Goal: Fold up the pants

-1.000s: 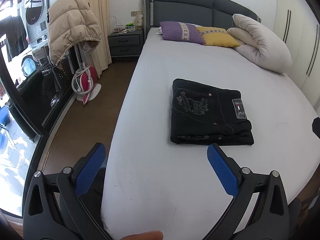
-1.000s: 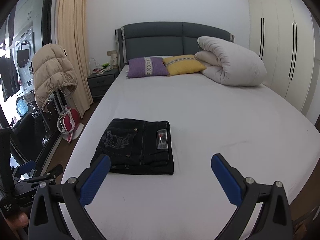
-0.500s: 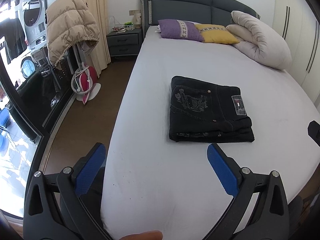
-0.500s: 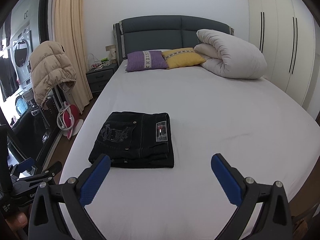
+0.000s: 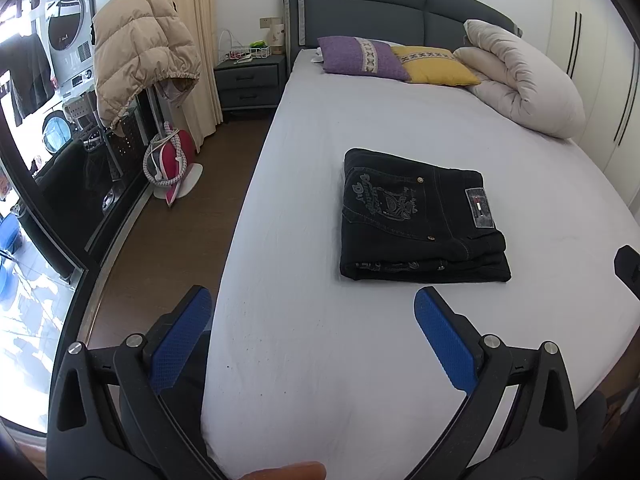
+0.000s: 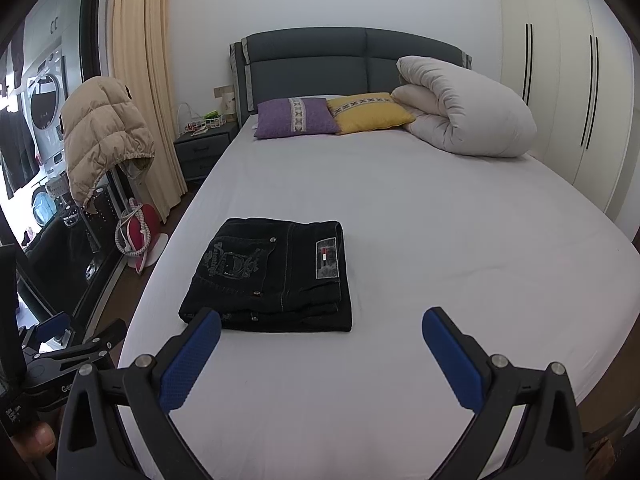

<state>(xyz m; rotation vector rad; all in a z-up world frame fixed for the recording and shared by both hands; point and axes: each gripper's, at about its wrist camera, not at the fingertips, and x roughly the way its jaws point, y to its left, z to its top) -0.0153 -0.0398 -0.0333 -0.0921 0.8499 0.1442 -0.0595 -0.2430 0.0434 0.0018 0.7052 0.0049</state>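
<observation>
Black jeans (image 5: 420, 220) lie as a compact folded rectangle on the white bed sheet (image 5: 304, 360), near the foot of the bed, back pocket and brand patch facing up. Left gripper (image 5: 312, 336) and right gripper (image 6: 320, 356) both wide open, holding nothing, hovering short of the bundle's near edge. Over the last second both views shifted only slightly; the bundle's shape and position on the bed are unchanged. Judgement: the fold is finished and the grippers are clear; no regrasp seems needed.

Black pants (image 5: 420, 216) folded in flat rectangle, back pocket up, on bed.
</observation>
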